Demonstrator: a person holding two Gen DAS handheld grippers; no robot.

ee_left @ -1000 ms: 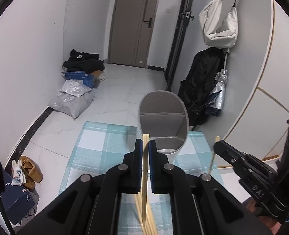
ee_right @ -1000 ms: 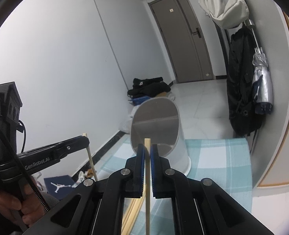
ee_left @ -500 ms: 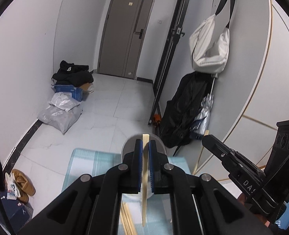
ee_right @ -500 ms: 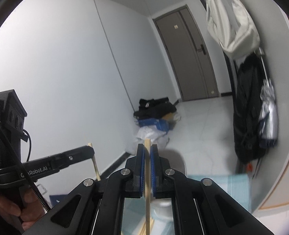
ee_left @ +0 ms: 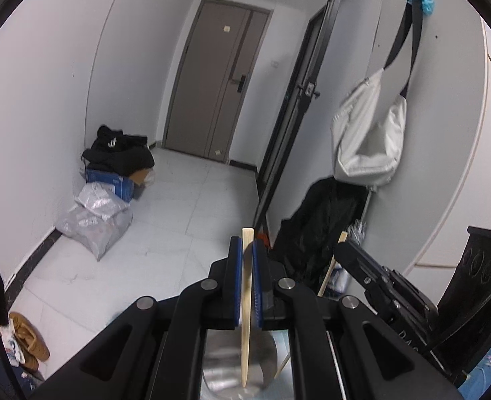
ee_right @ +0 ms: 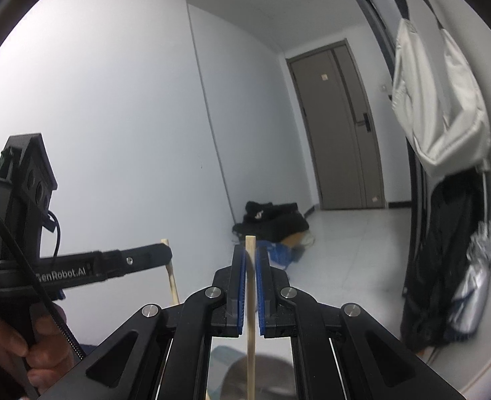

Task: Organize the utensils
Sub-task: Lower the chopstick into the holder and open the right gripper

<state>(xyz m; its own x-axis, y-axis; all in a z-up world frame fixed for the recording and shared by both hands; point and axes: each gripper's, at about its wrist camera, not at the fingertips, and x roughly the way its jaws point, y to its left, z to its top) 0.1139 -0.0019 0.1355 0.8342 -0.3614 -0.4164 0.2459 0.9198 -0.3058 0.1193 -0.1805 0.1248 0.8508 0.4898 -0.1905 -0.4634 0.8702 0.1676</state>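
My left gripper is shut on a pale wooden chopstick that stands upright between its blue pads. Beneath it, the rim of the grey utensil holder shows at the frame's bottom. My right gripper is shut on a second chopstick, also upright, above the same holder. Each gripper shows in the other's view: the right gripper with its chopstick at the right, the left gripper with its chopstick at the left, held by a hand.
A white bag hangs on the right wall over a black coat and a folded umbrella. Black clothes, a blue box and plastic bags lie by the left wall. Brown shoes sit lower left. A grey door is shut at the far end.
Both grippers have risen with their chopsticks still held. The grey holder and the checked cloth have slid down to the bottom edge of both views.
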